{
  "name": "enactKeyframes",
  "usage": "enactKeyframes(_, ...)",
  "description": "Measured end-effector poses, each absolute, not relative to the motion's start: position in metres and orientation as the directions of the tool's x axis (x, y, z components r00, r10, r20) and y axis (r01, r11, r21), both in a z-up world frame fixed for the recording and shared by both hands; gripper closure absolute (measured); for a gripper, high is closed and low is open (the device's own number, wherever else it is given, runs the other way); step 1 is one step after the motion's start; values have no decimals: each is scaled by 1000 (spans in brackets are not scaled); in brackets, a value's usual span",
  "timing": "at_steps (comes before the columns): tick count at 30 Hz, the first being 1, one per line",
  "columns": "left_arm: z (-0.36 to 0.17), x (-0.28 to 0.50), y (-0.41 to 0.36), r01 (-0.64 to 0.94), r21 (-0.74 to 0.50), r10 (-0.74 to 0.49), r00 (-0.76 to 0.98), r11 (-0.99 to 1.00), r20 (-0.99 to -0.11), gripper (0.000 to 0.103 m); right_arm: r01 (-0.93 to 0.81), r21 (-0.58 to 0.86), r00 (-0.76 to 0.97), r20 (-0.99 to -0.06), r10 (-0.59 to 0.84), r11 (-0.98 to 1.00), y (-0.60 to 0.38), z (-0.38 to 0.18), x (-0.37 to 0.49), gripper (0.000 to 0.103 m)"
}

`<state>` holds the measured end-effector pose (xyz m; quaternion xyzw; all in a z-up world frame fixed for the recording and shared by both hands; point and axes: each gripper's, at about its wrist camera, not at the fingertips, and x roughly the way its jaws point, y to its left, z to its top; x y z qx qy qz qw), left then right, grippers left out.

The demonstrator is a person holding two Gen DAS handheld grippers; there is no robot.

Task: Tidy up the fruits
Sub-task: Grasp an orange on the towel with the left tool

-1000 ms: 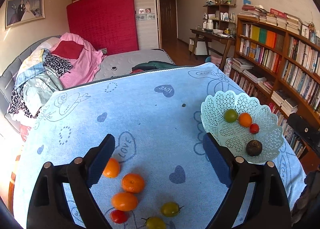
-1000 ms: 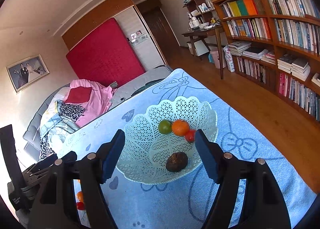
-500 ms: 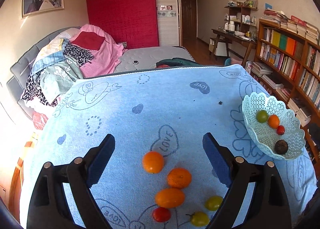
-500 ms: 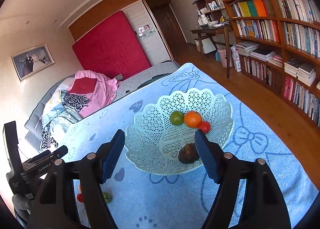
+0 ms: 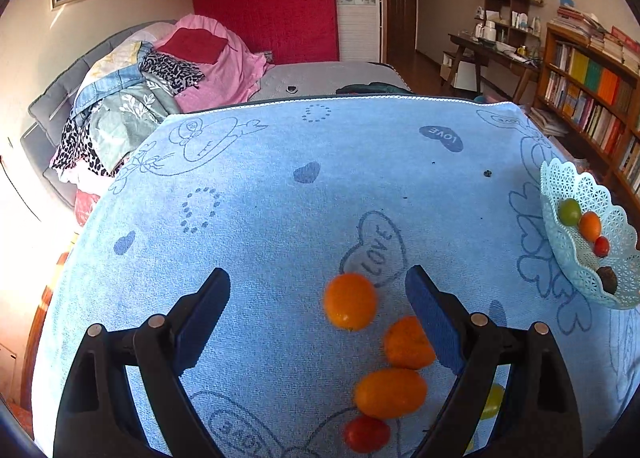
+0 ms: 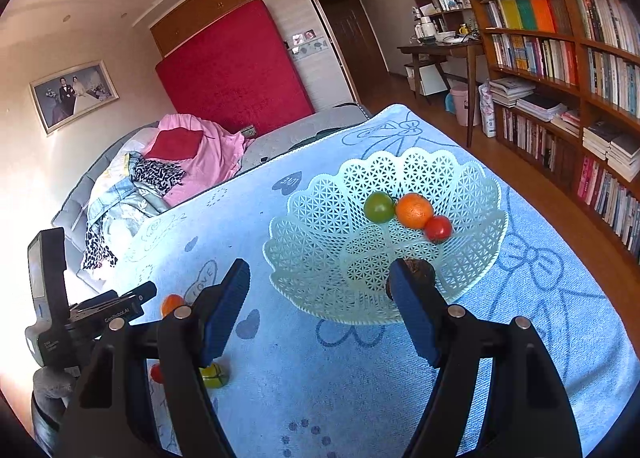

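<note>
While the left claw [image 5: 318, 300] hangs w/ jaws wide apart & empty over the blue-clothed desk [image 5: 280, 198], loose oranges [image 5: 350, 301] lie between its fingers, a red tomato [image 5: 366, 434] nearest the camera. Right claw [image 6: 320, 298], jaws also apart & empty, faces the white basket [image 6: 320, 282] holding a green tomato [image 6: 379, 207], an orange, a red tomato & a dark fruit.

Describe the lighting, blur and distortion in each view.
Left wrist view: fisheye bends the blue cloth's far edge, the left border is overexposed, and the nearest orange fruit looks slightly smeared. Right wrist view: bookshelf lines curve, with white glare at left.
</note>
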<state>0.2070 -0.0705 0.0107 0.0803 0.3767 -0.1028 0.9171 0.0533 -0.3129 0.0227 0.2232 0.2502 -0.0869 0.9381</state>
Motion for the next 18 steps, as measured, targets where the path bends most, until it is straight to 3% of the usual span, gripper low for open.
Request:
enactKeyframes(10, -13, 225, -68, 260, 9, -158, 613, 966, -774, 15, 249, 352, 848, -529, -27, 902, -301, 14, 61, 29)
enactKeyframes(18, -27, 237, -67, 280, -44, -198, 551, 959, -811, 35, 225, 297, 842, -539, -32, 928, -285, 10, 65, 29)
